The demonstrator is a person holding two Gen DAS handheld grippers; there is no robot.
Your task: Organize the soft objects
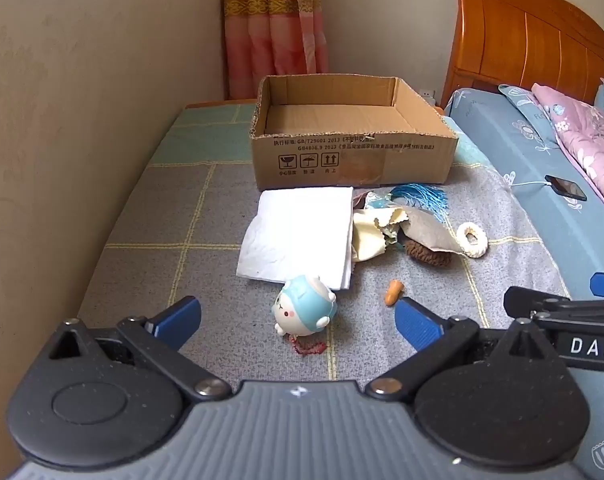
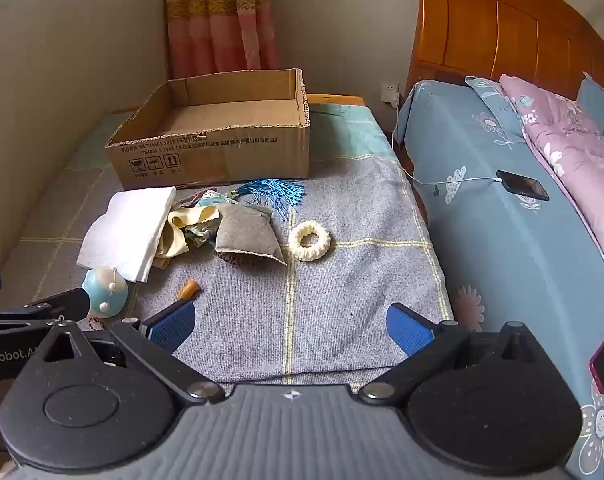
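Observation:
An open cardboard box (image 1: 354, 160) (image 2: 217, 152) stands empty at the far end of a grey checked blanket (image 1: 161, 220) (image 2: 342, 240). In front of it lie a folded white cloth (image 1: 302, 236) (image 2: 129, 228), a yellow cloth (image 1: 374, 236) (image 2: 181, 228), a grey pouch (image 1: 434, 232) (image 2: 245, 232), a blue tassel (image 1: 420, 196) (image 2: 273, 192), a cream scrunchie (image 1: 473, 240) (image 2: 310, 240), a brown scrunchie (image 1: 426, 255) and a small orange piece (image 1: 394, 292) (image 2: 189, 290). A blue-and-white plush toy (image 1: 304, 310) (image 2: 103, 292) lies nearest. My left gripper (image 1: 297, 320) stands open just short of the toy. My right gripper (image 2: 289, 330) is open over bare blanket.
A bed with a blue floral sheet (image 2: 502, 220) and a pink quilt (image 2: 574, 144) runs along the right, with a phone on a cable (image 2: 522, 186) on it. A wall bounds the left side. A wooden headboard (image 2: 502, 28) and a curtain (image 1: 273, 20) stand behind.

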